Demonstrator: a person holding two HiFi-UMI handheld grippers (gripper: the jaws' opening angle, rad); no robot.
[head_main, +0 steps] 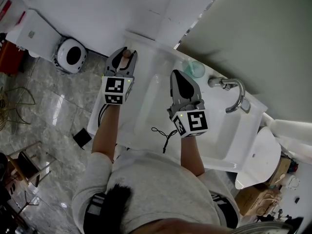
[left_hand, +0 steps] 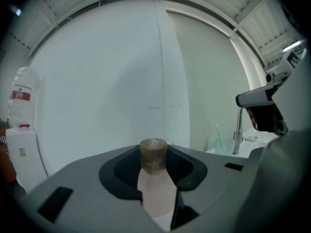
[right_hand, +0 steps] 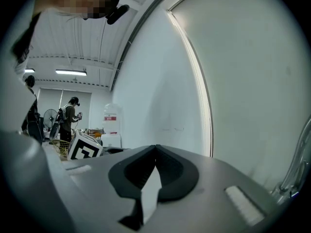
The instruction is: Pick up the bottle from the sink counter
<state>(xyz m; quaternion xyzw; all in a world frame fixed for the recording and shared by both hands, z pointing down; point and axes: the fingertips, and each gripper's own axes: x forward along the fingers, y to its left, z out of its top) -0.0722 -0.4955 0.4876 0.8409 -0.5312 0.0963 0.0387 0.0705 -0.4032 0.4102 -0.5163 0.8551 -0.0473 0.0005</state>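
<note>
The left gripper point(head_main: 122, 61) clamps a pale bottle point(left_hand: 155, 188) with a brown cap point(left_hand: 153, 153) by its neck, held upright above the left end of the white sink counter point(head_main: 146, 112). The right gripper point(head_main: 181, 78) hovers over the basin, jaws pressed together, empty. Farther right stand a tumbler point(head_main: 195, 68) and a chrome faucet point(head_main: 235, 90).
</note>
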